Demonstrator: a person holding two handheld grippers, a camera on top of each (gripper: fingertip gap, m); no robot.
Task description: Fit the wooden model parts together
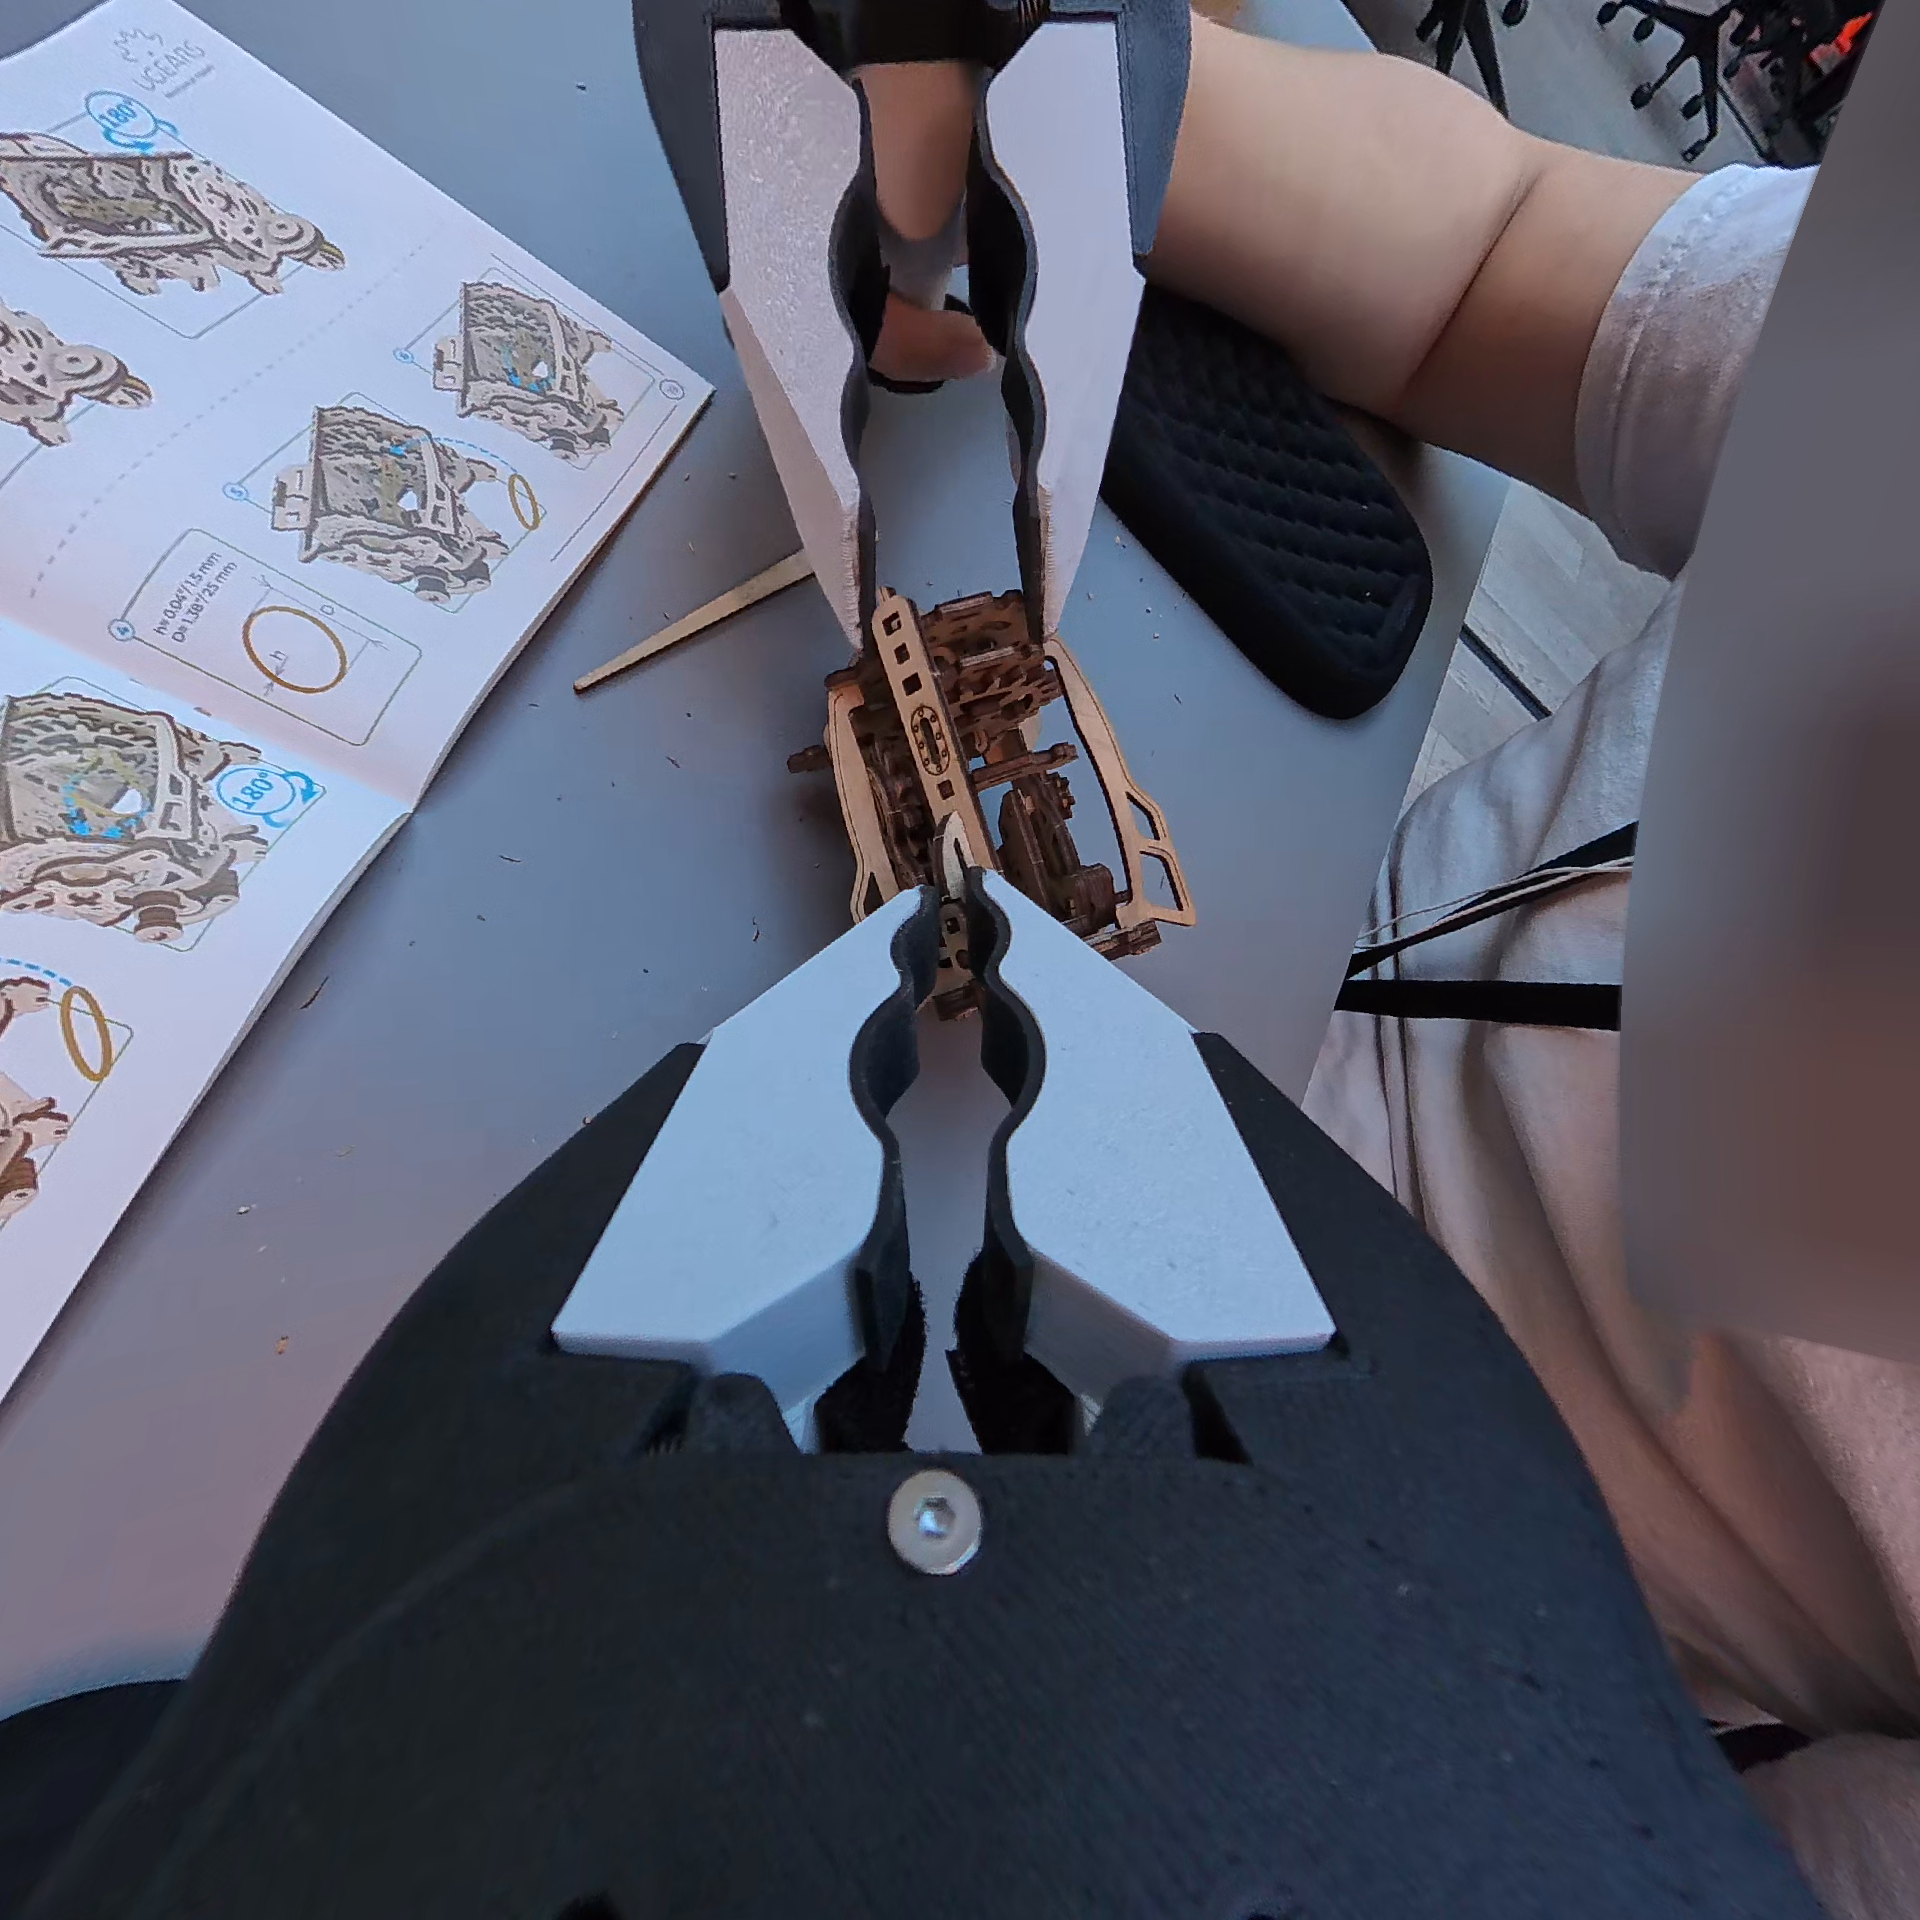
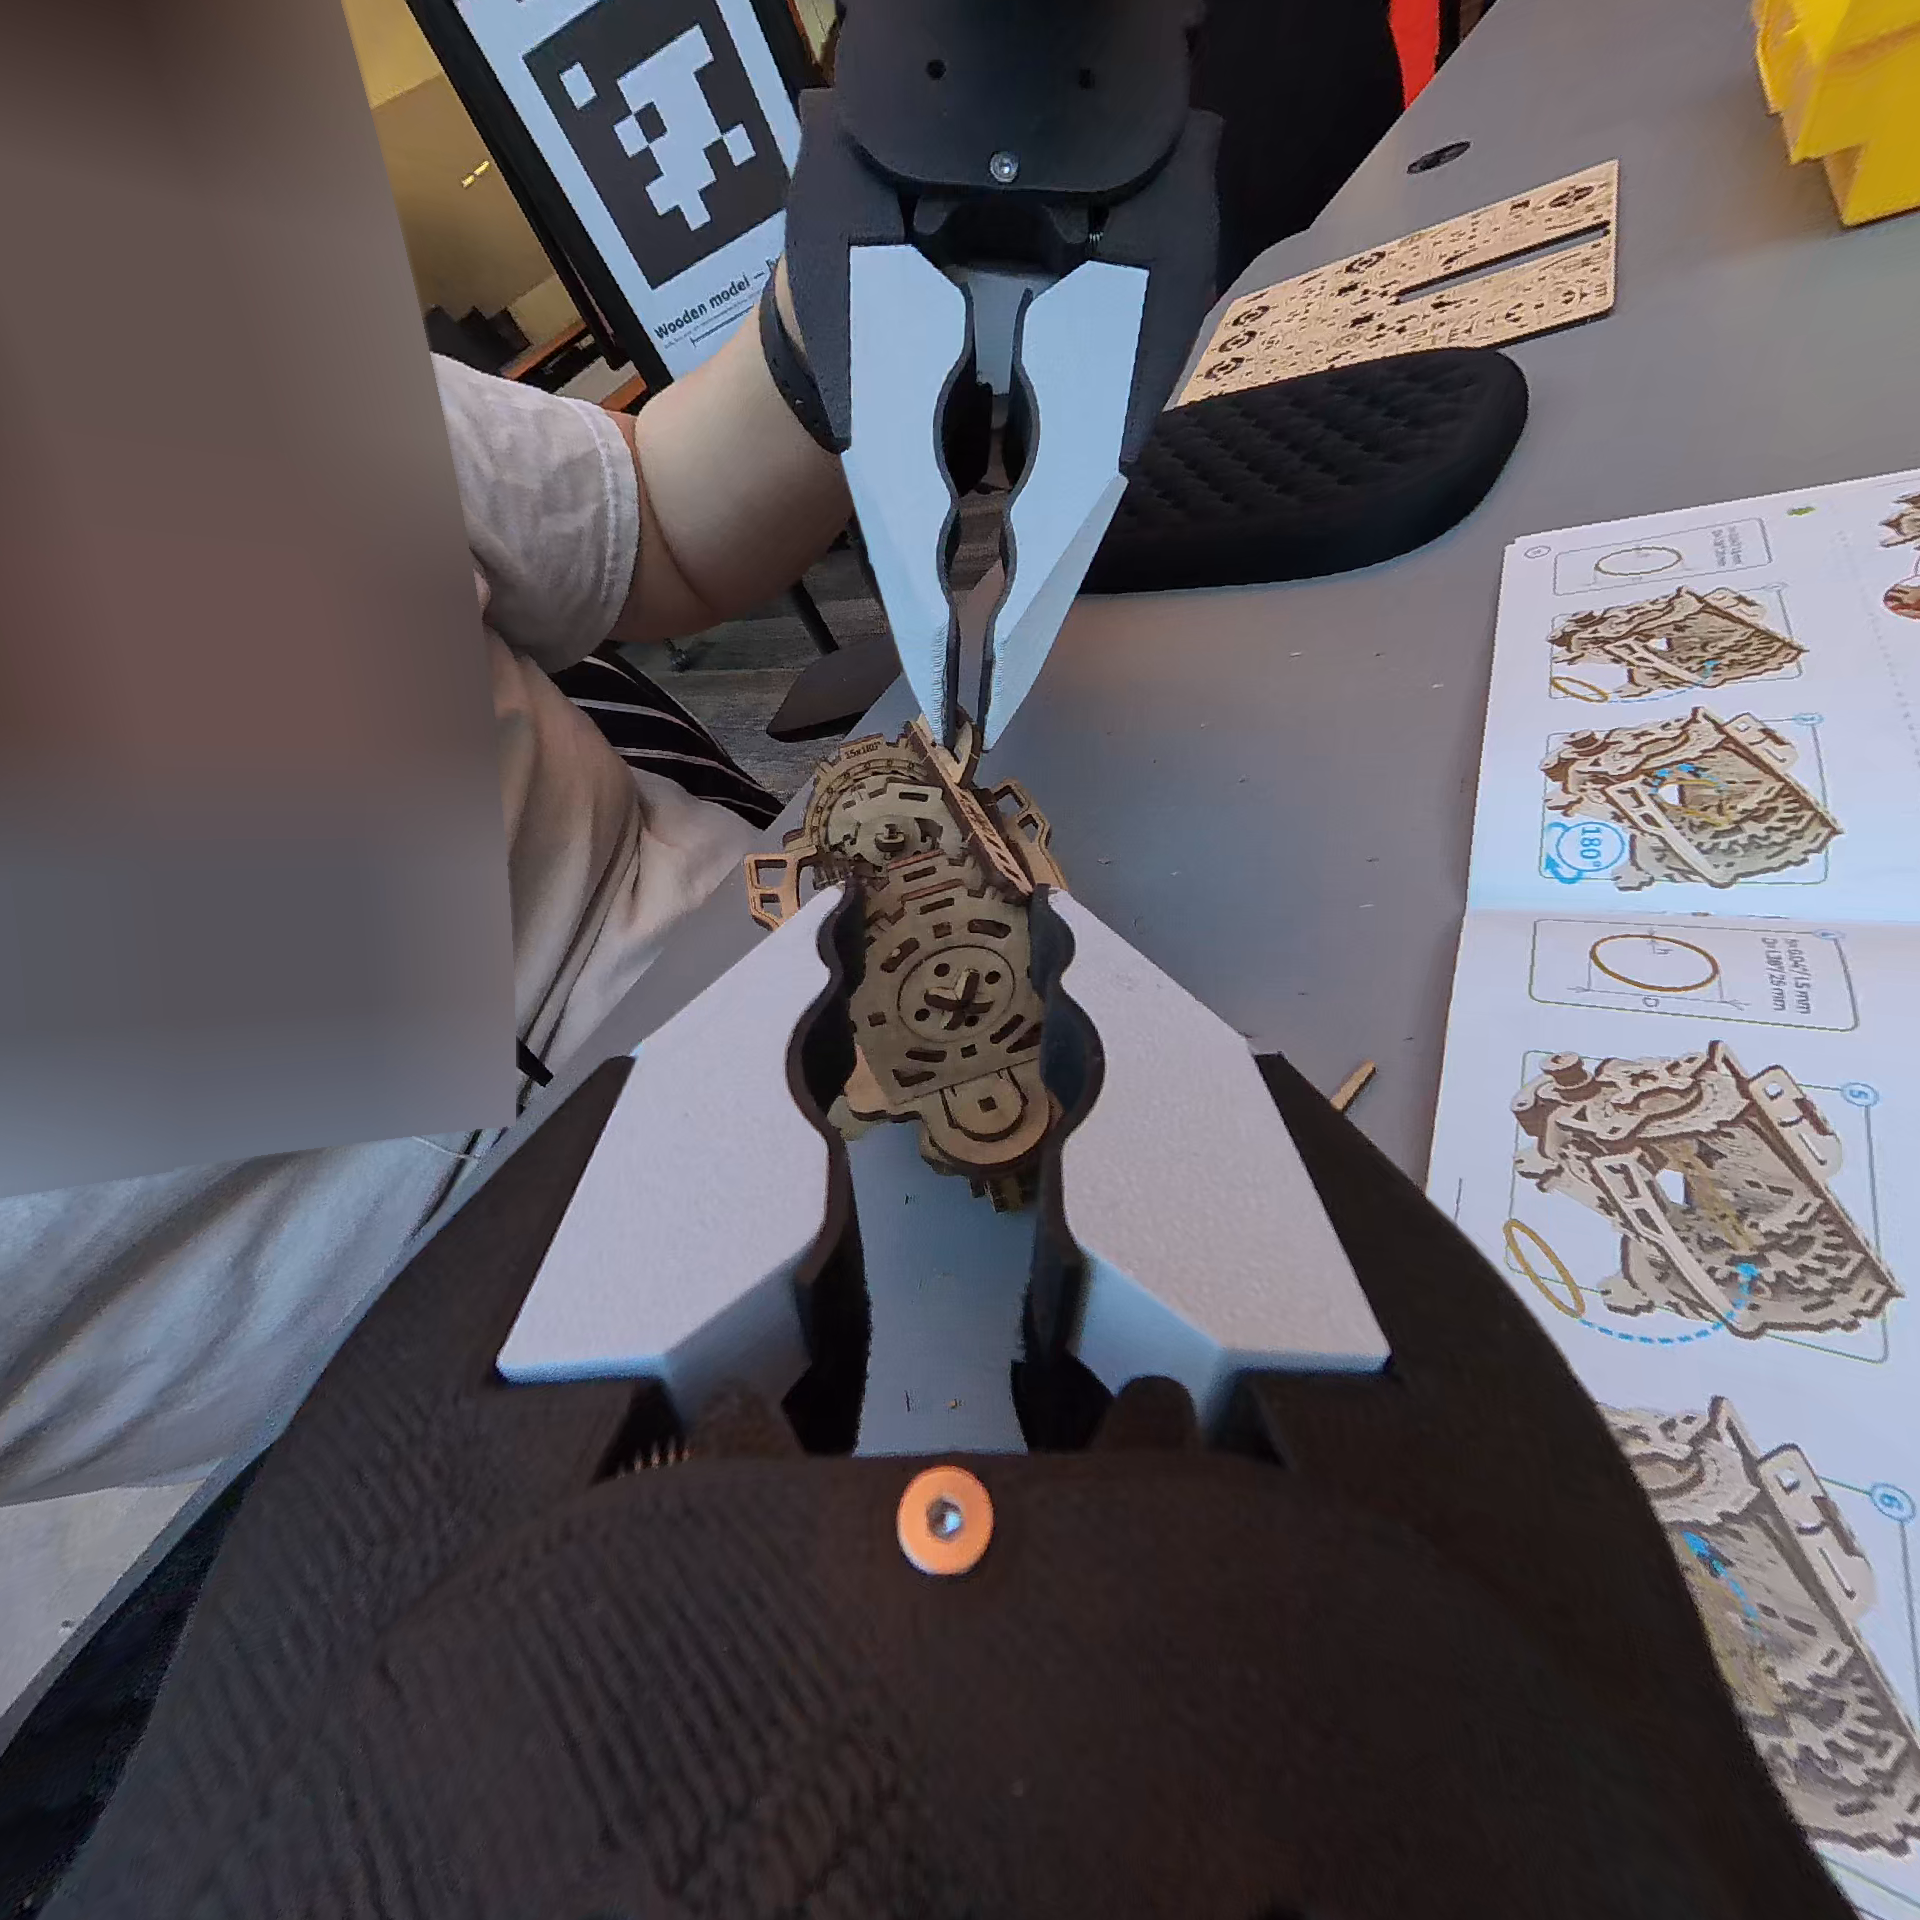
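right hand-held gripper [image 2: 940, 914] clamping wooden model [image 2: 935, 997], left hand-held gripper [image 1: 951, 894] pinching small part [image 1: 951, 862]

Table: grey top [image 1: 540, 935], flecked with small wood crumbs; its edge curves toward the seated person.
Pad: black quilted pad [image 2: 1320, 468] lying on the table.
Bins: yellow bins [image 2: 1839, 94] at the table's far corner.
Sign: standing board with a black-and-white square marker [image 2: 665, 135], in a dark frame, beyond the table.
Chairs: black office chair bases on castors [image 1: 1704, 73] on the floor behind.
Floor: pale planks [image 1: 1538, 592] below the table edge.
Wall: yellowish wall [image 2: 436, 177] behind the sign.
Light: even and bright, soft shadows.
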